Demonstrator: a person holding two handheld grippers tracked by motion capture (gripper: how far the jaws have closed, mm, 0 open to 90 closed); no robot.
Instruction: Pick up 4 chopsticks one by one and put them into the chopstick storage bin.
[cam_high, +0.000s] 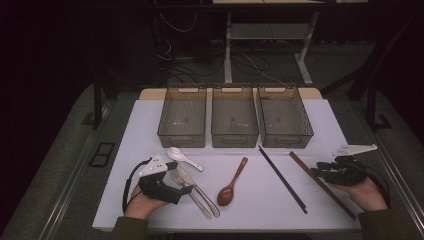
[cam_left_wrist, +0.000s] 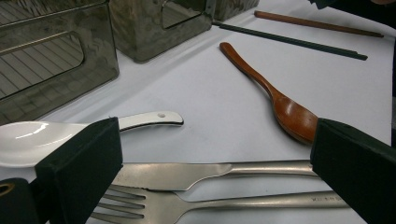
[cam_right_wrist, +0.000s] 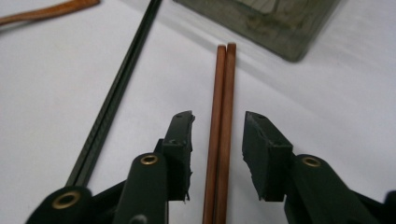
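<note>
My right gripper (cam_right_wrist: 219, 119) stands open low over the white mat, one jaw on each side of a pair of brown chopsticks (cam_right_wrist: 223, 84) and neither pad pressing on them. In the high view that gripper (cam_high: 320, 172) is at the right edge, over the brown chopsticks (cam_high: 300, 162). My left gripper (cam_high: 182, 192) rests at the front left, wide open, with a steel knife (cam_left_wrist: 196, 173) and a steel fork (cam_left_wrist: 154, 205) lying between its jaws untouched. A white ceramic spoon (cam_left_wrist: 28, 140) lies just past its left jaw.
A wooden spoon (cam_high: 231, 185) lies mid-mat and a pair of black chopsticks (cam_high: 282, 180) lies to the right of it. Three empty smoky plastic bins (cam_high: 182, 117) (cam_high: 234, 117) (cam_high: 284, 117) line the far edge of the white mat (cam_high: 150, 120).
</note>
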